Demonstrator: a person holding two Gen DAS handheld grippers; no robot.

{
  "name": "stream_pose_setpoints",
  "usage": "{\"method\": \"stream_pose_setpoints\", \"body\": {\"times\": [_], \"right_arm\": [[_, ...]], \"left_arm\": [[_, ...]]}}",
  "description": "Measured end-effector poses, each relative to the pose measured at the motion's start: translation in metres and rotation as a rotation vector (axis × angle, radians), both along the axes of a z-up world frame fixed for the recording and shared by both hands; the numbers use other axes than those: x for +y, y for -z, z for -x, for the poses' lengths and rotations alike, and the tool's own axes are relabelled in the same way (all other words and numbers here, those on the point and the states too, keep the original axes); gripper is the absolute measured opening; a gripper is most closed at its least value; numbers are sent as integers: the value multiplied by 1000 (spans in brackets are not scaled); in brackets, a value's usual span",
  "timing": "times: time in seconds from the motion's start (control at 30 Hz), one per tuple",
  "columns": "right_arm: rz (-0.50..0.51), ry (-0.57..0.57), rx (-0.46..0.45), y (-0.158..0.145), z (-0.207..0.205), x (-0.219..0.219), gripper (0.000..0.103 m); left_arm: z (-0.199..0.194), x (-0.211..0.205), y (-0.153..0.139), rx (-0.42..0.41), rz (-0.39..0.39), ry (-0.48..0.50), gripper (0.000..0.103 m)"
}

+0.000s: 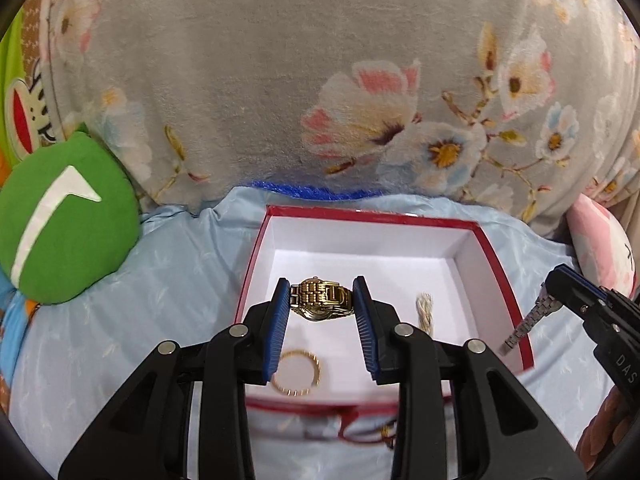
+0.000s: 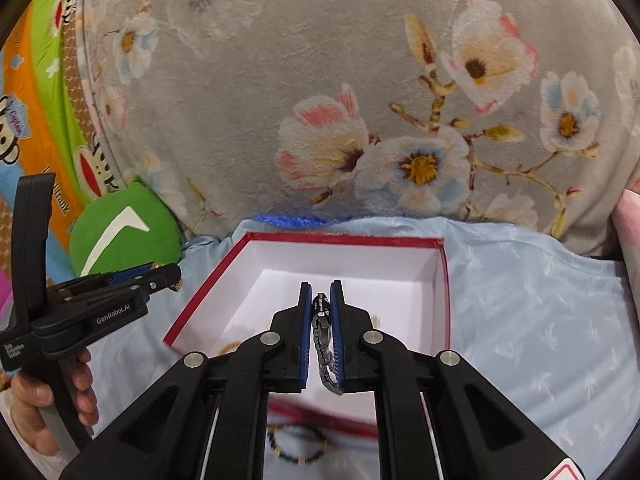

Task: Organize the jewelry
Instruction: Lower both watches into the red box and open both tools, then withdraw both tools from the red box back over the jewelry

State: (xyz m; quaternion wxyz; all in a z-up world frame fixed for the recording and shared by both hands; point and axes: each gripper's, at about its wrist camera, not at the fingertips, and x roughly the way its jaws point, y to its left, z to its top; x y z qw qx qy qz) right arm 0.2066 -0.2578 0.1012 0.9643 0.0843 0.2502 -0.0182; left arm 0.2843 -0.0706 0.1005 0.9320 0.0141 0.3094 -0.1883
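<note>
A red box [image 1: 256, 256] with a white inside lies open on the light blue sheet. My left gripper [image 1: 322, 294] is shut on a gold watch [image 1: 320, 298] and holds it over the box. A gold ring bracelet [image 1: 296, 372] and a pale twisted chain [image 1: 424, 308] lie inside the box. My right gripper [image 2: 321, 296] is shut on a silver watch [image 2: 324, 344], held above the box [image 2: 208, 276]; its band hangs down at the box's right wall in the left wrist view [image 1: 528, 316]. A dark beaded bracelet [image 2: 298, 444] lies on the sheet in front of the box.
A grey floral blanket [image 1: 280, 80] rises behind the box. A green plush toy [image 1: 64, 220] sits to the left, a pink cushion [image 1: 596, 240] to the right. A red cord [image 1: 360, 432] lies in front of the box. The hand [image 2: 40, 400] holding the left gripper shows at left.
</note>
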Motion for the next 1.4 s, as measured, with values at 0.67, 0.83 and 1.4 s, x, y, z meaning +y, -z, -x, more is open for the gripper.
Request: {"method": "stream_pose_setpoints", "body": {"times": [0.67,0.83,1.4], "right_arm": [[75,-6,176,63,-142,11,9],[77,4,204,70,-152,5,9],[76,11,112,54,-115,3,11]], "left_arm": [[-118,-42,60,108,-146,-42,31],[-129,-45,68,124,-141,-73,32],[-118,-24,63,101,-95,-138,54]]}}
